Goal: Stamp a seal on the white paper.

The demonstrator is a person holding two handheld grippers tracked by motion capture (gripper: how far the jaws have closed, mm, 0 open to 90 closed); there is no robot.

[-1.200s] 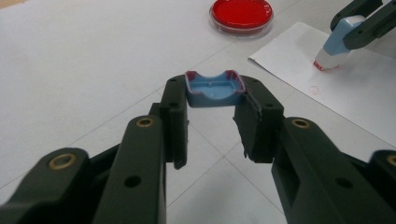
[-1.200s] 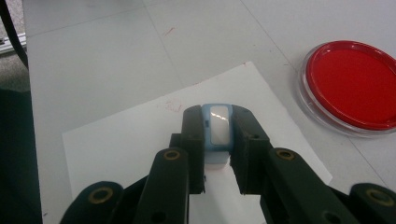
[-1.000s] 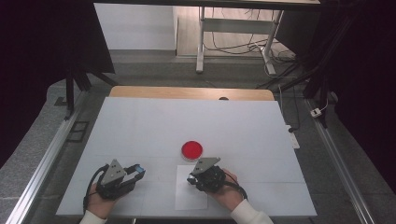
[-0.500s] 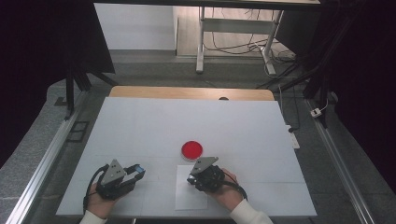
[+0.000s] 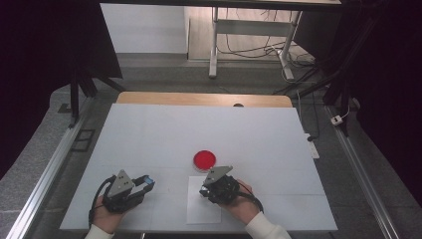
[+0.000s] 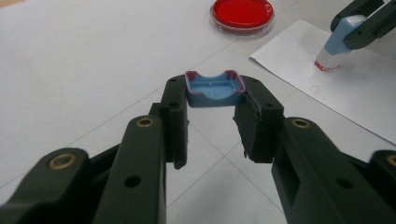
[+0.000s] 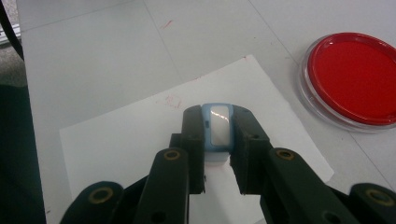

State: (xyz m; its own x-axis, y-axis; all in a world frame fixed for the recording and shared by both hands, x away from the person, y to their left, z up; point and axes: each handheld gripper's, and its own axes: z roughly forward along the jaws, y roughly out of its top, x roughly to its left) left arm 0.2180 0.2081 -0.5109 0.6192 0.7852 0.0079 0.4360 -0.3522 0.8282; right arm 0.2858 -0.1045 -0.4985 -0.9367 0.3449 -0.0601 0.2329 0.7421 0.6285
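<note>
At the near edge of the white table (image 5: 149,134), the left gripper (image 6: 212,100) is clamping its jaws on a small blue plastic stamp cap (image 6: 214,87), keeping it out of the way. Just beside it, the right gripper (image 7: 217,140) is gripping a light blue stamp body (image 7: 217,127), jaws shut on it, pressing it down on a white paper sheet (image 7: 140,135), apparently to print. The stamp's face is hidden against the paper. Beyond lies a round red ink pad (image 7: 355,79), uncovered for inking.
</note>
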